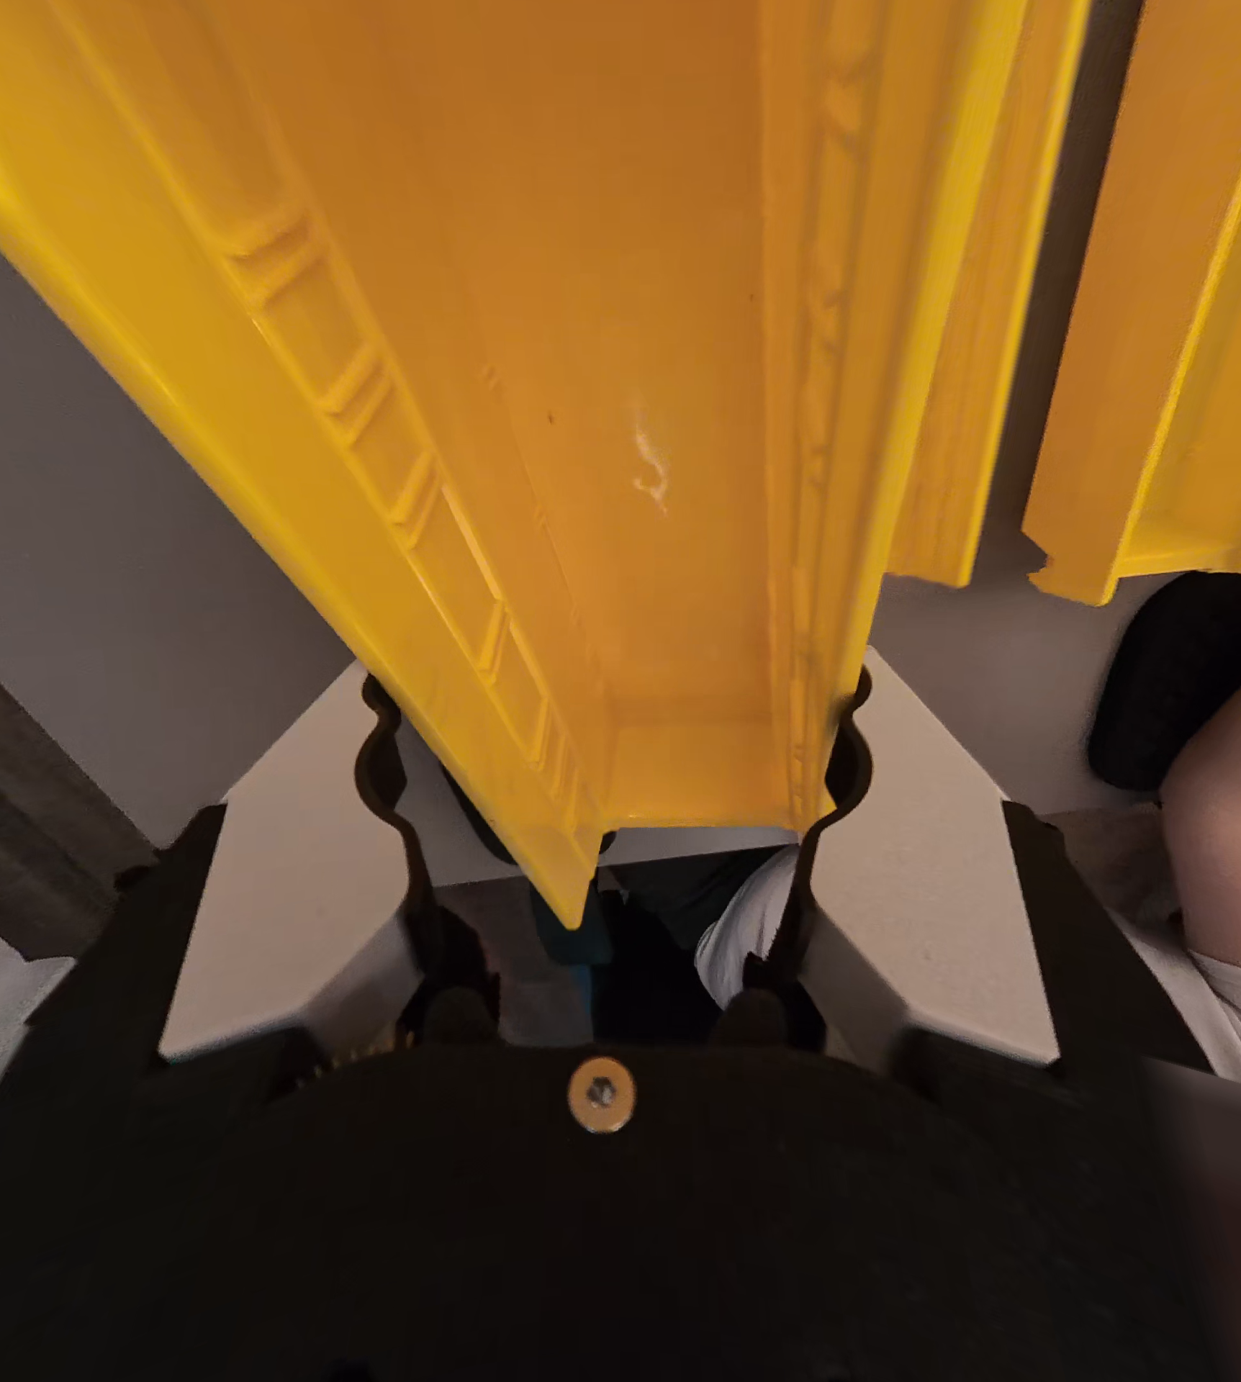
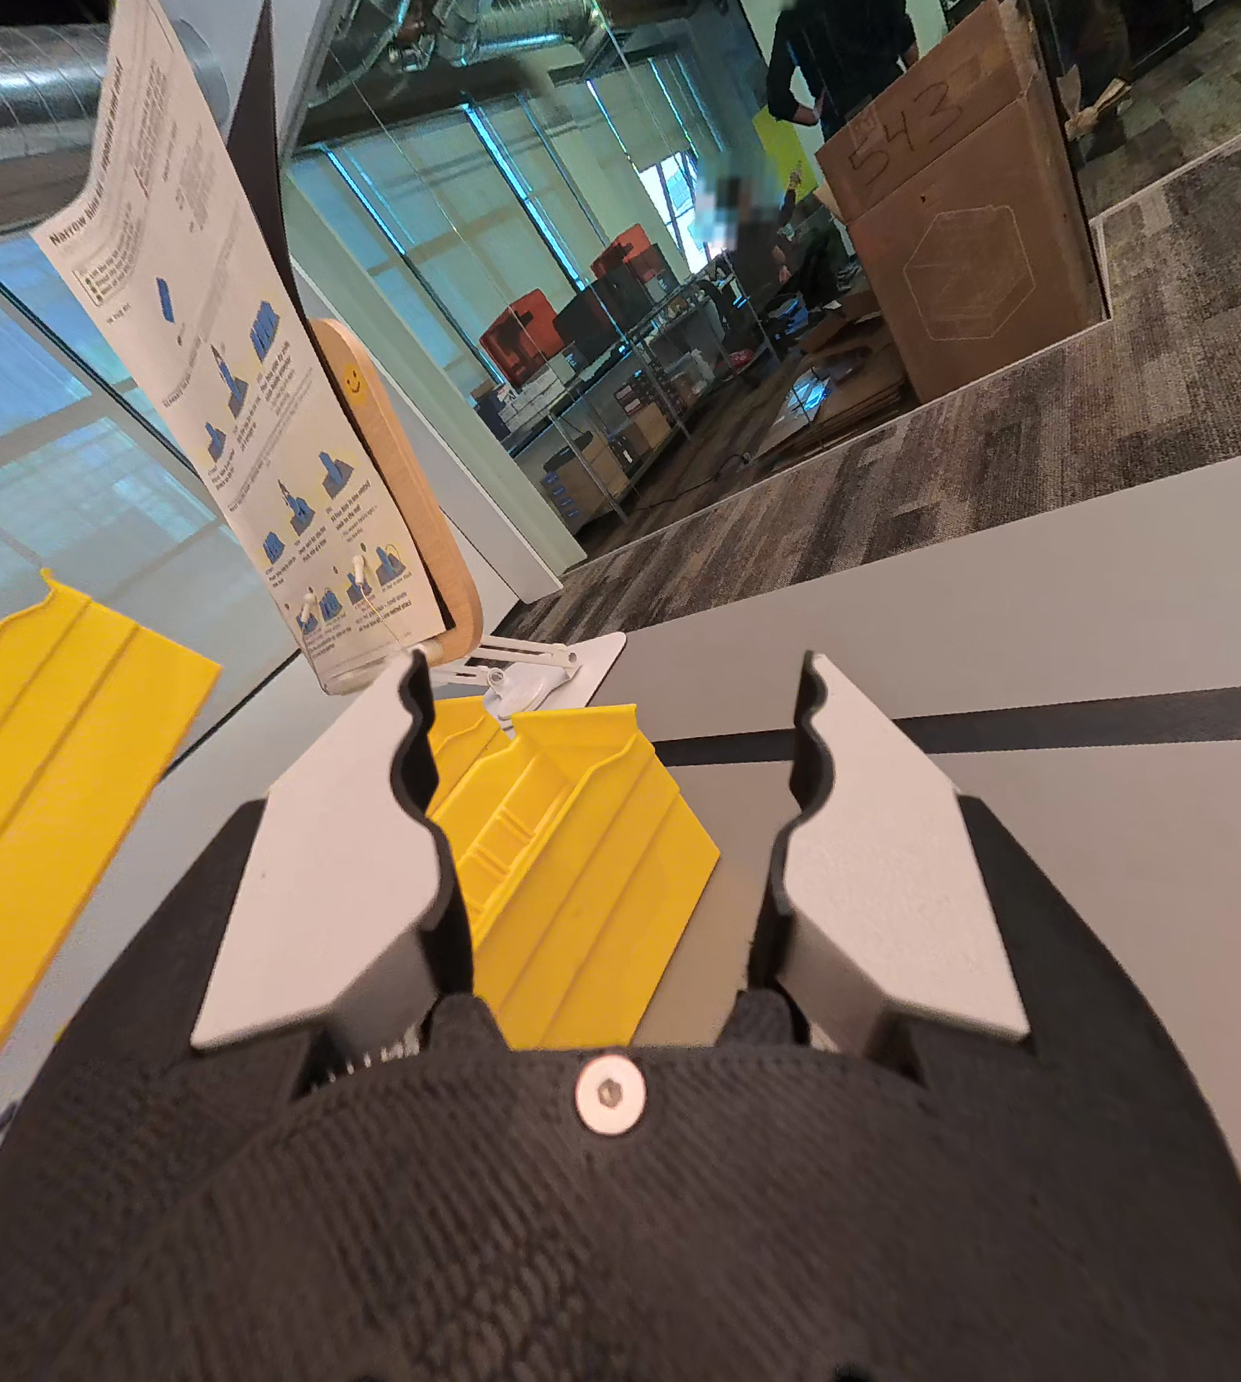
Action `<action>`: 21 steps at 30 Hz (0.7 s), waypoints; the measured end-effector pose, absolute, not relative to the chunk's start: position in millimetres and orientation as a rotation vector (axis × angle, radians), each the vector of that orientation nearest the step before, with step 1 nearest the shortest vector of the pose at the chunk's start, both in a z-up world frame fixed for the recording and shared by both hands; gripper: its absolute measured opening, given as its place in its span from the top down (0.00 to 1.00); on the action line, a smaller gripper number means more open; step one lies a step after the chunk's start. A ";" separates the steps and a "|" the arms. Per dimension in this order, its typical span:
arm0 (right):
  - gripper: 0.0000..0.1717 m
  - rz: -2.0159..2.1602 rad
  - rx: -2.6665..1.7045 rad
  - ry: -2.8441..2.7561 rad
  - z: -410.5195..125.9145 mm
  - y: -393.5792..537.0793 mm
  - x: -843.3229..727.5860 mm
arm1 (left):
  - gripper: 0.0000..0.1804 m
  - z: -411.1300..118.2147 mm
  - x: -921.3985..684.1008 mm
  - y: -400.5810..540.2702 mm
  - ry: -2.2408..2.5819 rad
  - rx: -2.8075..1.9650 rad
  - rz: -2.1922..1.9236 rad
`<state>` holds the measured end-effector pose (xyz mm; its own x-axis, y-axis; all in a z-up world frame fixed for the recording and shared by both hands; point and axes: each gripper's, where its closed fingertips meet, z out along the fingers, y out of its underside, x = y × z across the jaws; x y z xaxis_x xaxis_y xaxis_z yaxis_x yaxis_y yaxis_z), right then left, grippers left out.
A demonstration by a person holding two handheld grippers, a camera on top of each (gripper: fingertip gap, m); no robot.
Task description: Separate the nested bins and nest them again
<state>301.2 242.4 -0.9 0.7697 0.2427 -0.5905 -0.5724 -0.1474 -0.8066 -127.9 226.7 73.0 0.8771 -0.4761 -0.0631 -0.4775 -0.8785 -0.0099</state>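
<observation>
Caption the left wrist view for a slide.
Left gripper straddling the end of a tilted yellow bin, with another yellow bin alongside.

A grey table (image 2: 1051,613) stands on patterned grey-brown carpet (image 2: 1163,314). Far off, glass walls (image 2: 498,224) front metal shelving (image 2: 647,359); a big cardboard box (image 2: 961,247) stands at the right.

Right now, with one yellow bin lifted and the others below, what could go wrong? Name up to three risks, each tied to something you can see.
1. The left gripper spans the lifted yellow bin near one end, so the long bin may tilt or slip out.
2. A second bin hangs close beside it; swinging could knock them together.
3. The right gripper is open above the bins on the table and steadies nothing, so they could slide.
</observation>
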 end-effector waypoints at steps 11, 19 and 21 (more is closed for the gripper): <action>0.44 0.663 -1.565 0.231 -6.0 245.0 299.4 | 0.35 51.2 -275.3 244.2 0.587 -3.119 0.231; 0.44 0.611 -1.571 0.193 -7.0 247.7 296.8 | 0.36 0.1 -357.1 279.4 0.552 -3.115 0.373; 0.44 0.593 -1.585 0.192 -10.3 248.5 298.1 | 0.36 -17.8 -364.7 285.0 0.557 -3.130 0.346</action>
